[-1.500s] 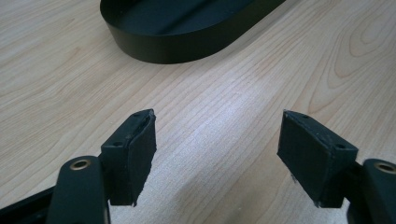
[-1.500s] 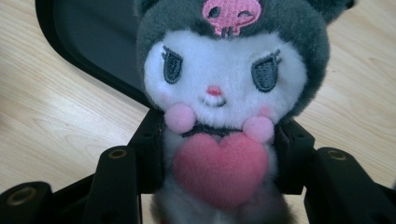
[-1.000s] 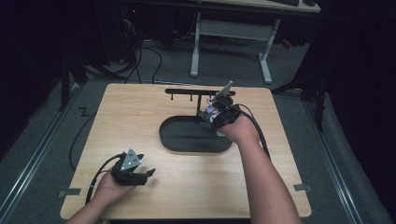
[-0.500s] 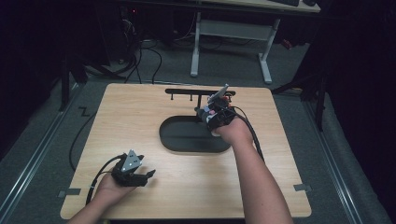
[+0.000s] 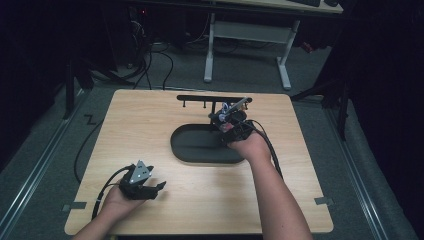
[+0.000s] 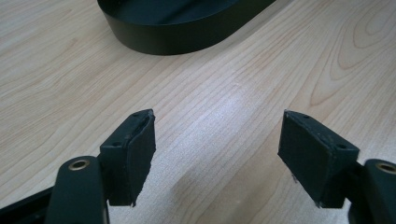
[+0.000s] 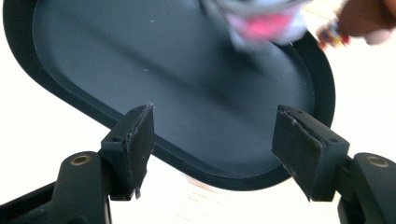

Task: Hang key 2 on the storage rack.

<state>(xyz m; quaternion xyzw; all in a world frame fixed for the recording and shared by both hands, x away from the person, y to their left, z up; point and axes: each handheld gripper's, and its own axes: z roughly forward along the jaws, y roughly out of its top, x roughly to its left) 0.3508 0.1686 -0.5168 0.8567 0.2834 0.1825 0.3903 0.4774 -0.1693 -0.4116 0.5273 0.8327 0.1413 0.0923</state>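
A black oval tray [image 5: 200, 159] lies mid-table, and its bare floor [image 7: 140, 56] spreads under my right gripper [image 7: 212, 116]. That gripper is open and holds nothing. It hovers over the tray's right end [image 5: 226, 119] with the hand behind it. Beyond its jaws is a blurred grey-and-pink thing [image 7: 261, 21] over the tray's far side, and beside it a small blurred piece with coloured beads [image 7: 332, 33]. I cannot tell whether they hang or lie there. My left gripper [image 5: 159, 187] rests open at the front left, its jaws [image 6: 217, 116] wide apart over bare wood, short of the tray wall [image 6: 177, 39].
A thin black rack bar [image 5: 200, 98] with small hooks stands along the table's back edge behind the tray. The wooden tabletop [image 5: 150, 130] has free room at the left and front. Cables trail from both grippers, and a desk frame [image 5: 250, 35] stands on the floor beyond.
My right hand and gripper have drifted slightly left and toward the tray. The left gripper has stayed put.
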